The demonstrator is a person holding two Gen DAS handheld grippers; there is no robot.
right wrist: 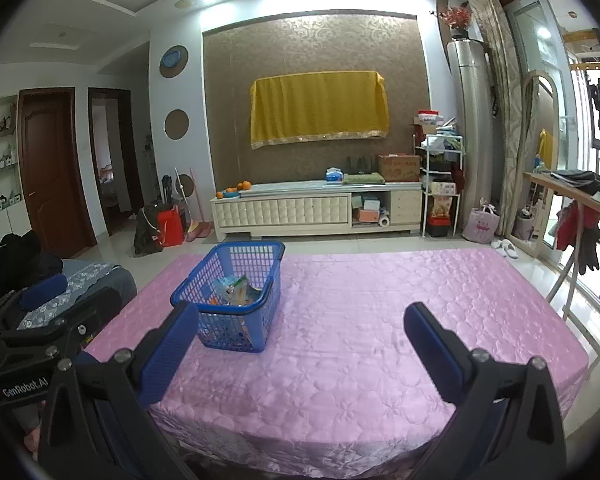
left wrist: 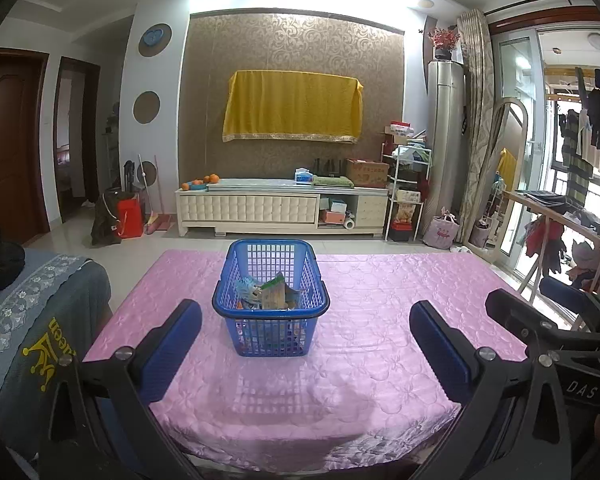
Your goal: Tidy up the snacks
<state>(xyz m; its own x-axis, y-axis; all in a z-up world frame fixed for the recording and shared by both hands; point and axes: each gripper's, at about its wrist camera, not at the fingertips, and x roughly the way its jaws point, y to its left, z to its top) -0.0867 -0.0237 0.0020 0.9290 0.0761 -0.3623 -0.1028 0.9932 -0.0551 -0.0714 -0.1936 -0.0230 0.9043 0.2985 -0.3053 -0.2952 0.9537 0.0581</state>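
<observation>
Left gripper (left wrist: 306, 338) hovering near side of basket (left wrist: 271, 330), fingers spread wide, gripping nothing. Right gripper (right wrist: 300, 342) hovering right of basket, likewise spread, gripping nothing. Snacks (left wrist: 266, 290) sitting loose inside basket, on pink cloth (left wrist: 380, 288). Risks: light basket sliding or tipping if finger is catching rim; glossy cloth dragging; thin packets slipping from pinch.

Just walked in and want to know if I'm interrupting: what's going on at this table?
A person holds a two-finger gripper in each hand over a table with a pink cloth. The left gripper and right gripper both have their jaws wide open and hold nothing. A blue basket stands on the cloth with several snack packets inside. No loose snacks show on the cloth, and neither gripper touches the basket.
</observation>
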